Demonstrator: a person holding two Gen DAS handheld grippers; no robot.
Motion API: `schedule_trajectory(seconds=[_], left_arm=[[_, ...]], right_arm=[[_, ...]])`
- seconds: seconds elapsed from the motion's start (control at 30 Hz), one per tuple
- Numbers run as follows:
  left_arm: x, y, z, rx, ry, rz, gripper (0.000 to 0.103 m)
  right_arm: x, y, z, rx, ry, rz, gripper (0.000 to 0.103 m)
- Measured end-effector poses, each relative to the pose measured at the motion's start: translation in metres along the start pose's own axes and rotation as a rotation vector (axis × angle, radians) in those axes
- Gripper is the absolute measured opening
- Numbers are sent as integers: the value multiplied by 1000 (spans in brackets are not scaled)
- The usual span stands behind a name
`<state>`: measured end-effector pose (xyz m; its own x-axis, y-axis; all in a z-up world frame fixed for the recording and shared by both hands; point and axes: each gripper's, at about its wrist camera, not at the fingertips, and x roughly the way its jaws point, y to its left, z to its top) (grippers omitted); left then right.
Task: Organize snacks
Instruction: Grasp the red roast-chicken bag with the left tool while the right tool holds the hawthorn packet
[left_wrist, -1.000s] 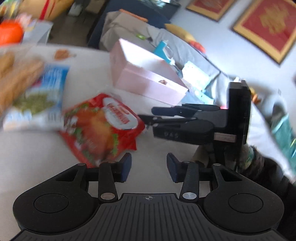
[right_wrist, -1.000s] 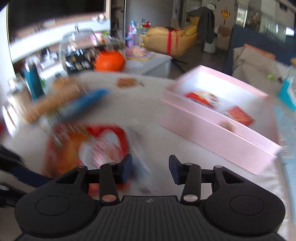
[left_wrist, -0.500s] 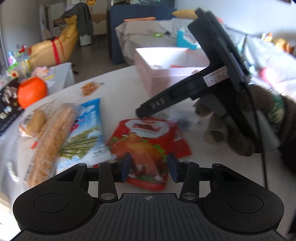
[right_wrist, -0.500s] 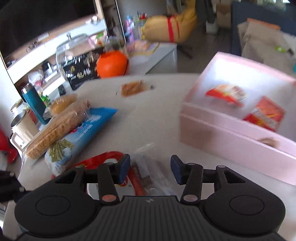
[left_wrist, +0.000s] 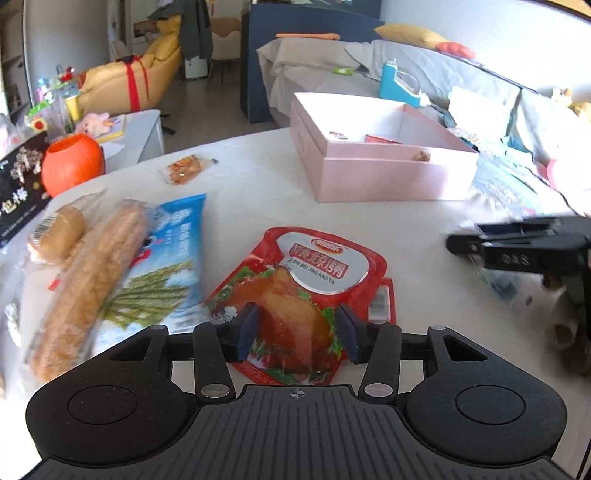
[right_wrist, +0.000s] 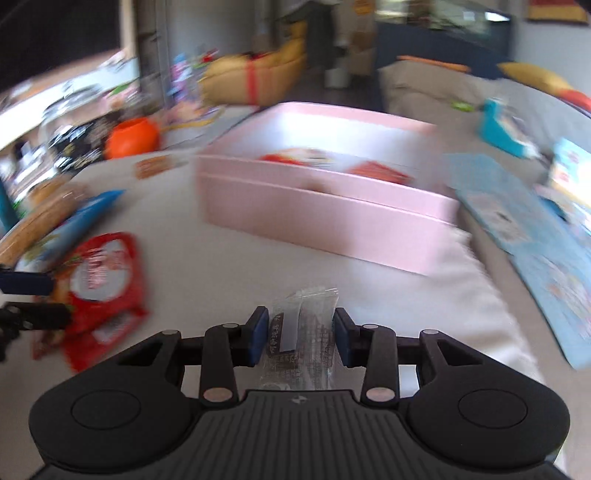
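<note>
Right gripper (right_wrist: 298, 341): jaws closed on clear sachet (right_wrist: 301, 343), for pink box (right_wrist: 325, 206) at 12 o'clock. Left gripper (left_wrist: 296, 332): jaws open, empty, straddling red pouch (left_wrist: 306, 291).

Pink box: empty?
No, the pink box already holds a few small snack packets, with red ones lying on its floor in both wrist views.

Living room, daylit, cluttered.
White tabletop (left_wrist: 258, 192) in the foreground; grey sofa (left_wrist: 424, 70) with a yellow cushion (left_wrist: 410, 35) along a pale wall (left_wrist: 480, 22); navy partition (left_wrist: 295, 26) behind it; yellow armchair (left_wrist: 129, 85) tied with red ribbon; low white side table (left_wrist: 147, 125); dark wood floor (left_wrist: 218, 110).
</note>
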<state>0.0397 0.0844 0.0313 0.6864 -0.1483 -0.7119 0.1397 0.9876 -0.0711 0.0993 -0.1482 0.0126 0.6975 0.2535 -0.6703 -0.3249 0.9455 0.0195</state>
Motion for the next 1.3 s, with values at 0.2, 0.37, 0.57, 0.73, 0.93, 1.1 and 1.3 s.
schedule_trajectory(seconds=[0.2,0.37,0.57,0.73,0.93,1.1,1.3], left_arm=[[9,-14,10,-36,18,-142,58],[-3,-25,15,128,-18,-140,56],[11,-36,37,162,-6,-100,56],[31,-46,44,182,6,-59,56],[44,-58,33,318,-5,8,64],[47,-48,40,259,23,42,66],[51,-51,40,238,82,-79,83]], right_arm=[[-6,-20,-12,78,-46,17,53],[-3,-11,-15,42,-42,-11,66],[-6,-18,-15,69,-45,5,67],[-7,-17,-15,70,-45,5,68],[-7,-17,-16,75,-47,11,69],[-7,-18,-16,85,-48,23,70],[-7,-17,-16,84,-48,25,72]])
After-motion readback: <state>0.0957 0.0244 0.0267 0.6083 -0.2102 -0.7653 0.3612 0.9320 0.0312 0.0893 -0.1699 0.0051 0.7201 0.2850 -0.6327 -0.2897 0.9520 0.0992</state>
